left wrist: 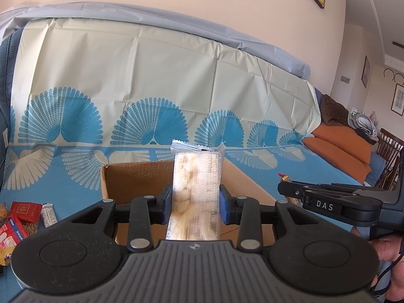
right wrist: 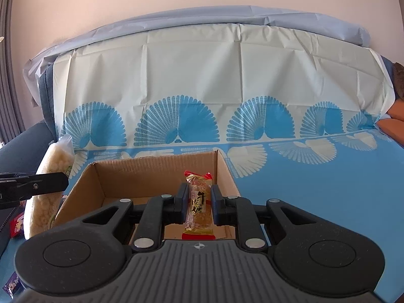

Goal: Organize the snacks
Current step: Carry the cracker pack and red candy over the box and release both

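Note:
My left gripper [left wrist: 196,203] is shut on a long clear snack packet [left wrist: 197,189] with pale puffed pieces, held upright above the open cardboard box [left wrist: 131,176]. My right gripper [right wrist: 199,205] is shut on a small gold and red candy packet [right wrist: 199,207] with black characters, held over the right part of the same box [right wrist: 121,176]. The right gripper also shows at the right edge of the left wrist view [left wrist: 328,199]. The left gripper [right wrist: 30,185] and its packet [right wrist: 53,161] show at the left of the right wrist view.
Several loose snack packets [left wrist: 22,214] lie on the blue cloth [left wrist: 252,161] left of the box. More packets [right wrist: 16,224] show at the lower left of the right wrist view. An orange cushion [left wrist: 338,146] and a wooden chair [left wrist: 388,151] stand to the right.

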{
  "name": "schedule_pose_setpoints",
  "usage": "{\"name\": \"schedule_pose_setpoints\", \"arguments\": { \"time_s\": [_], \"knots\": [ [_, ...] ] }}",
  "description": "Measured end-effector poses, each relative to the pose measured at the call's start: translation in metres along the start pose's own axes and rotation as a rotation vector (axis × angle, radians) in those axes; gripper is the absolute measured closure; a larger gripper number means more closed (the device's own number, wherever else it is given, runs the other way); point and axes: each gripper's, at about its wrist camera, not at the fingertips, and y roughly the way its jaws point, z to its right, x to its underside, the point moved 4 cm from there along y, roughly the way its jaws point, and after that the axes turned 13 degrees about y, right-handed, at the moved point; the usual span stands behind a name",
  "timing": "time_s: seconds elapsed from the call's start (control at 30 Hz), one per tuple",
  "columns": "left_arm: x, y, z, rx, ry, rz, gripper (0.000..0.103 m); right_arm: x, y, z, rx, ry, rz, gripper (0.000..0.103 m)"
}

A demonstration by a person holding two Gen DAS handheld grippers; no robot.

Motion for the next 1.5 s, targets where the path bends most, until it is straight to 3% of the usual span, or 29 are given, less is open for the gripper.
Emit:
{"name": "schedule_pose_setpoints", "arguments": {
  "time_s": [1.5],
  "knots": [
    [-0.001, 0.024, 0.029, 0.044, 0.040, 0.014, 0.063, 0.003, -0.002, 0.007, 0.024, -0.032, 0.009, 0.084]
  ]
}}
